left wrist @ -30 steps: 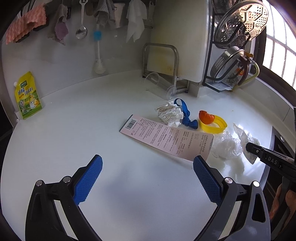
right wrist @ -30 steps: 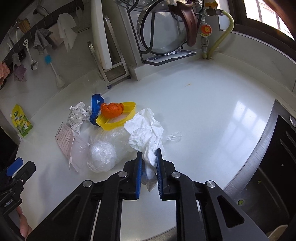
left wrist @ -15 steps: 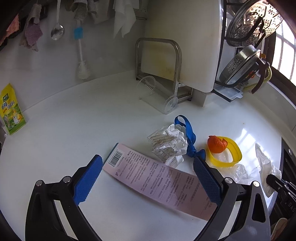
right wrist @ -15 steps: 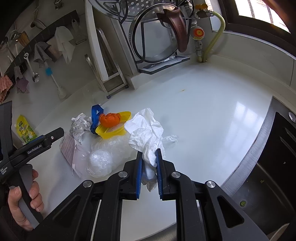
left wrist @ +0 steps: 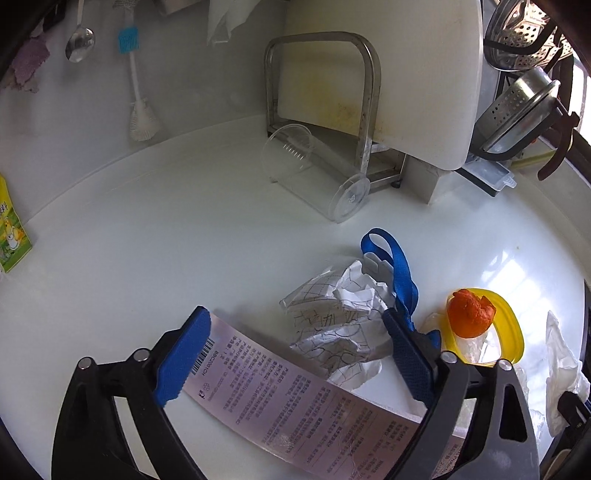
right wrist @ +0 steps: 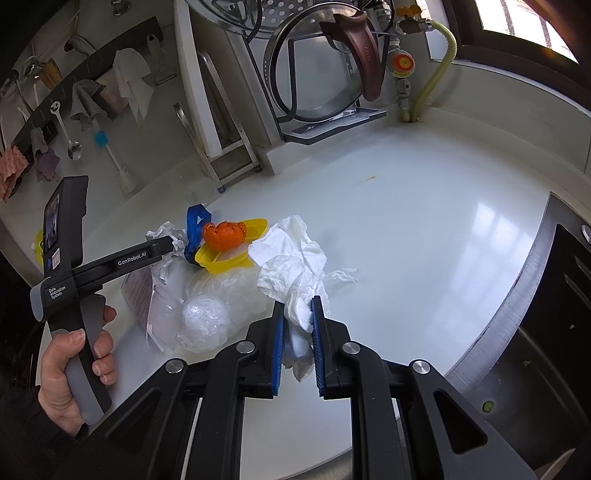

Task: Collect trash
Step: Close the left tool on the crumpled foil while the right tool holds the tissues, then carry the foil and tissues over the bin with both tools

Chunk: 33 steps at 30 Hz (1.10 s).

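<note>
While right tongs pinch the tissue, left tongs, wide, are closing around the label on the bench.

Glossy white stone countertop, daylight glaring off it. Dark-framed window at its far right corner. Pale wall behind; black rail of hanging utensils above the counter's left end. Steel-rimmed black sink at its right edge.
</note>
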Motion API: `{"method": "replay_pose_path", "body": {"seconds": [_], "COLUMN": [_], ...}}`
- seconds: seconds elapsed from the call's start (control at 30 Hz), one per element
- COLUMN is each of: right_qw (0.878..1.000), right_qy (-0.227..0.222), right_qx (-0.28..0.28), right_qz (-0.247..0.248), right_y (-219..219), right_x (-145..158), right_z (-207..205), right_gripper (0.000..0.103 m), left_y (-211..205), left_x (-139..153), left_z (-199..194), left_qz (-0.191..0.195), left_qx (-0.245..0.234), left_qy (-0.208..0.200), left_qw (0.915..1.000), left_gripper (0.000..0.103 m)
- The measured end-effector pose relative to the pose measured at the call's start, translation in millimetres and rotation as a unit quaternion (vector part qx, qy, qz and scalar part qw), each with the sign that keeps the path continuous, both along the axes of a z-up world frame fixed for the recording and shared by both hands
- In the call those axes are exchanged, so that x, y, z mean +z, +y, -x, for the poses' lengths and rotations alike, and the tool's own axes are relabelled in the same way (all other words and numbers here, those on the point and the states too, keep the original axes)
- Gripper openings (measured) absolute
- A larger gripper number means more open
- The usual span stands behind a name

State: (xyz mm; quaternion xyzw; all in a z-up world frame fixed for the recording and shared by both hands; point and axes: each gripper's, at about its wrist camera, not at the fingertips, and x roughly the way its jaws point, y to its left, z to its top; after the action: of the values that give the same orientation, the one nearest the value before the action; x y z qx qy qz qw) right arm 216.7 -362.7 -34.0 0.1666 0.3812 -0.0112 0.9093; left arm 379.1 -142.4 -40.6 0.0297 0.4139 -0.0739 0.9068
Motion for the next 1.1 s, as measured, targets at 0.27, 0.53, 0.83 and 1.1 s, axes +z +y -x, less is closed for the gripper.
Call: {"method": "replay_pose_path", "body": {"seconds": [0.27, 0.53, 0.83, 1.1], "right_qw": [1.0, 1.0, 0.999, 0.999], "right_qy": [-0.001, -0.005, -0.024, -0.039], "right_qx": [0.001, 0.005, 0.011, 0.013], "right_qz": [0.001, 0.002, 0.018, 0.015], "right_y": [1, 3, 15, 25], "right_x": [0, 2, 12, 19], "right_z": [0, 2, 14, 52], "right_gripper": [0.014, 0.014, 0.014, 0.014], "left_y": [-4, 18, 53, 71], "left_x": [-3, 24, 56, 66], "left_z": [2, 26, 79, 150], "left_qz": [0.006, 0.029, 0.036, 0.027], "left_qx": [-0.02, -0.015, -0.008, -0.015], "left_qy": [0.011, -0.012, -0.048, -0.078], "left_qw": [0.9997, 0.9994, 0.9982, 0.9965], "left_gripper": [0.042, 0.031, 0.03, 0.03]}}
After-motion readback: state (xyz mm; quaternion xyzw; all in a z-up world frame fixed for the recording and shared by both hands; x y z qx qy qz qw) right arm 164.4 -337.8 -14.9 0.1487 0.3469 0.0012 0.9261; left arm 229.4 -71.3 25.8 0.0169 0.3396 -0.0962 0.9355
